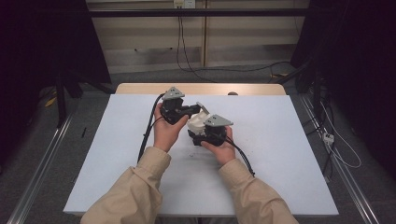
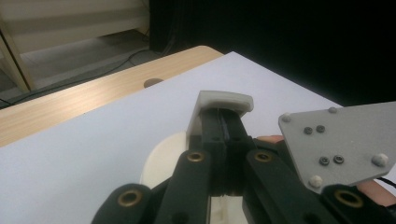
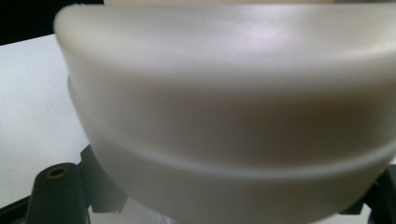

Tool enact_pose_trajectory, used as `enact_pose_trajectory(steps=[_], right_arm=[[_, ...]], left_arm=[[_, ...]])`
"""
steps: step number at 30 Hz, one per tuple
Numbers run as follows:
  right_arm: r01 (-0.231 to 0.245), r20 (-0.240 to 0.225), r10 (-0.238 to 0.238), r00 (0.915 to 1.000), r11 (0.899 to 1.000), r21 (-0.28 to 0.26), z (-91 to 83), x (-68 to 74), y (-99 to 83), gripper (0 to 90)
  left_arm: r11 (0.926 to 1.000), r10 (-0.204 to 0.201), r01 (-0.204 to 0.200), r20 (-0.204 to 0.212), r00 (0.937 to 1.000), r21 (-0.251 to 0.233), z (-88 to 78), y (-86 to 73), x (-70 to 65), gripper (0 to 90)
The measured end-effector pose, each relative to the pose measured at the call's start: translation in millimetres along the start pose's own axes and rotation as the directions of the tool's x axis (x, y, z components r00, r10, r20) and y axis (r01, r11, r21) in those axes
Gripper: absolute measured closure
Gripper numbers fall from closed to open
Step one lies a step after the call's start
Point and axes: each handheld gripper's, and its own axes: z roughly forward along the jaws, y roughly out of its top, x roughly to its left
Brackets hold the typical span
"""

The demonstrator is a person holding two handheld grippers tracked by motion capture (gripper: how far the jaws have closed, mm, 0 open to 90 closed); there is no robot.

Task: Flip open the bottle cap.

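Note:
A cream-white round container (image 1: 196,121) is held above the middle of the white table (image 1: 280,140) between both grippers. My left gripper (image 1: 192,110) comes in from the left, its jaws shut on a pale flap (image 2: 225,100) that stands up from the container's top. The rounded body (image 2: 163,156) lies below those jaws. My right gripper (image 1: 201,131) holds the container from the near side. In the right gripper view the smooth body (image 3: 224,93) sits very close, with a black jaw on each side of it at the bottom corners.
A strip of bare wood (image 1: 201,88) with a small round hole (image 1: 232,94) runs along the table's far edge. Black cables (image 1: 147,130) trail from both grippers over the table. Dark curtains and floor cables surround the table.

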Motion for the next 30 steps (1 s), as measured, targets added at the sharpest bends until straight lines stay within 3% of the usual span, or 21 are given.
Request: enact_pose_trajectory(steps=[30], right_arm=[[0.0,0.001,0.0,1.0,1.0,0.0,0.1,-0.2,0.0,18.5]], left_arm=[[0.9997,0.023,-0.023,-0.002,0.9997,-0.001,14.2,13.2,-2.3,90.0]])
